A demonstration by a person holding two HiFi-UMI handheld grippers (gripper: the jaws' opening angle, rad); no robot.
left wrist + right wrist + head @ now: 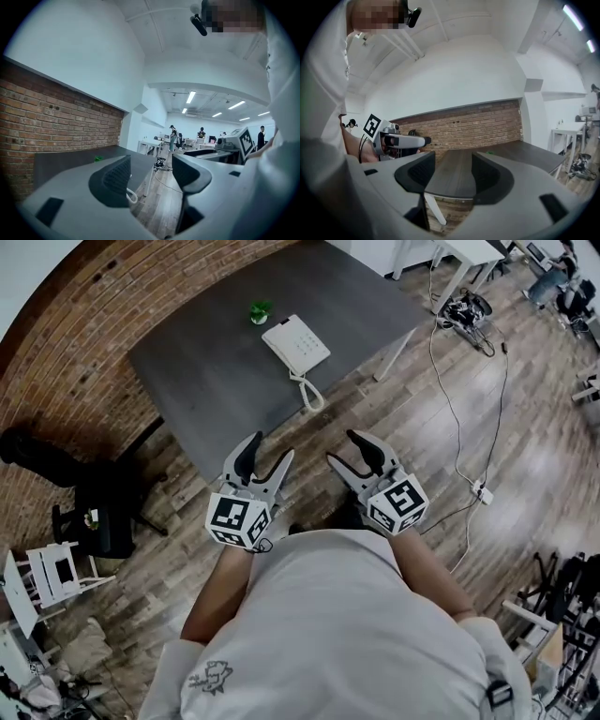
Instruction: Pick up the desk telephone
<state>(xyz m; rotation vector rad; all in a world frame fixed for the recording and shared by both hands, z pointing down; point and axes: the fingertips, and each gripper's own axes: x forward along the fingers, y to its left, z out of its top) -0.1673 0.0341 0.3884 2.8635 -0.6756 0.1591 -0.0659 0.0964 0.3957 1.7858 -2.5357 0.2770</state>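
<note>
A white desk telephone (295, 345) lies on the dark grey table (206, 371), near its front edge, and its coiled cord (310, 396) hangs over that edge. Both grippers hover over the wooden floor short of the table, side by side and pointing toward it. My left gripper (270, 452) is open with nothing between its fingers. The right gripper (344, 448) is open and empty too. In the left gripper view the jaws (151, 171) frame the floor, and the cord (132, 196) shows beside the left finger. The right gripper view's jaws (451, 174) frame the table (497, 161); the phone is hidden there.
A small green object (260, 310) sits at the table's far side. Cables and a power strip (480, 490) trail over the floor at right. A black chair (94, 521) stands by the brick wall on the left. White desks and people (173, 137) are far off.
</note>
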